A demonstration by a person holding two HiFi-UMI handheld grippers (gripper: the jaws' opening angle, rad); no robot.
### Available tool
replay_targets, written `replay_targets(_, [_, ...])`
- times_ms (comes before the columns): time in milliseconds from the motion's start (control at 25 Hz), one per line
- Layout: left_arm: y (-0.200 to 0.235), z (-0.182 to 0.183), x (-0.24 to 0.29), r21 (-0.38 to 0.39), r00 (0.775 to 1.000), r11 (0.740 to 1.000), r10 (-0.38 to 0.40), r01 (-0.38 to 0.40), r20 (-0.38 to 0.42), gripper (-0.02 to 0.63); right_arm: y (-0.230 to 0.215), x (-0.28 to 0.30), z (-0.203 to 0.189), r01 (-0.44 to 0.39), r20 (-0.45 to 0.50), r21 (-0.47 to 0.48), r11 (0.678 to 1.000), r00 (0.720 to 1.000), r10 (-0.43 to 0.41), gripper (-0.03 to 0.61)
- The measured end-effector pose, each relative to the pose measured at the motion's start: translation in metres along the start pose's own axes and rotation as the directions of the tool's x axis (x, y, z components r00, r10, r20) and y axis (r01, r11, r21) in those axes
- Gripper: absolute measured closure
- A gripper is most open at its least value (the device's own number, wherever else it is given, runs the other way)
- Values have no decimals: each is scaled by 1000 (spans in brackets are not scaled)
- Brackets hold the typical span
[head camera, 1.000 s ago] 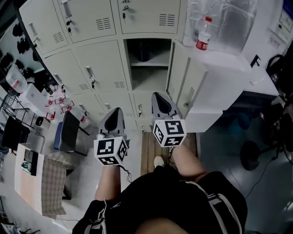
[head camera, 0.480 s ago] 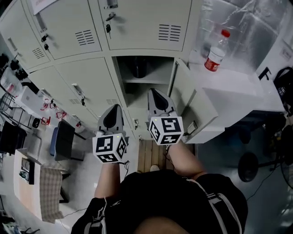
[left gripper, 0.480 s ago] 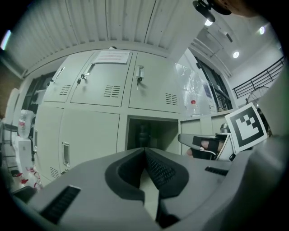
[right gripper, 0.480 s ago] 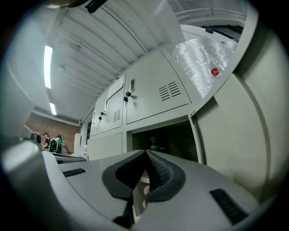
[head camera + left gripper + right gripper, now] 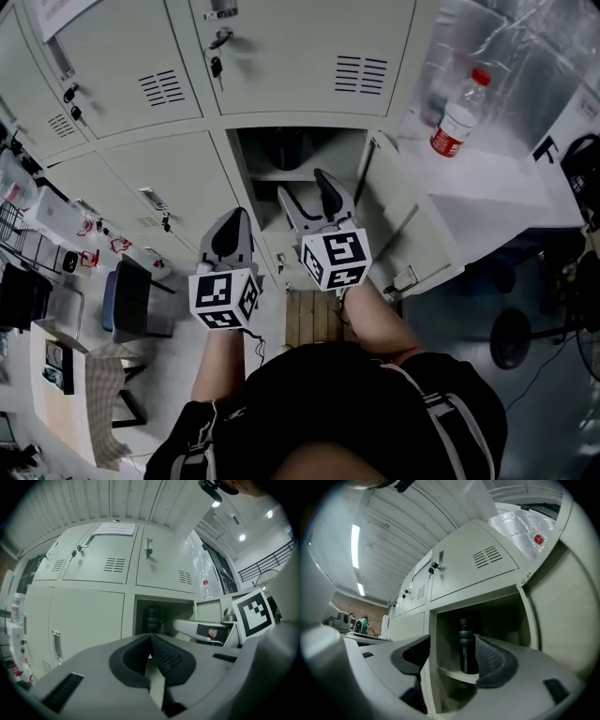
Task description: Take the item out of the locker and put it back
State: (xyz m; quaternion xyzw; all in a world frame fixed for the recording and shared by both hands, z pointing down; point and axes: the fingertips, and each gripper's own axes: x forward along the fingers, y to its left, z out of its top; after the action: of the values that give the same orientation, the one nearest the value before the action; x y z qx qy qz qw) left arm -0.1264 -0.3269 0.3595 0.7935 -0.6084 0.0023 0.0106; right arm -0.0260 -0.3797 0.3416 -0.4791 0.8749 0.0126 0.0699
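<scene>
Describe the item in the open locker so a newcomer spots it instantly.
Start at the wall of pale lockers and find the one compartment with its door open. On its shelf stands a dark bottle, upright and alone, unlike the clear red-capped bottle outside.

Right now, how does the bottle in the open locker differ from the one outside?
The locker bottle is dark all over; the outside bottle is clear with a red cap. The locker bottle stands on a shelf, the outside bottle on a white top. Both stand upright.
</scene>
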Motion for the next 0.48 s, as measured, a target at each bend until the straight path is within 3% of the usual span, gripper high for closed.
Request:
replay_targets(160, [13,2,5,3,1000,1000,15,-15,8,601,-10,27,1,46,4,-15,999,999,-46,171])
replay_targets(480, [42,3,6,8,998,998,62,-62,13,600,-30,93,-14,79,-48,-19,997,996,-80,129])
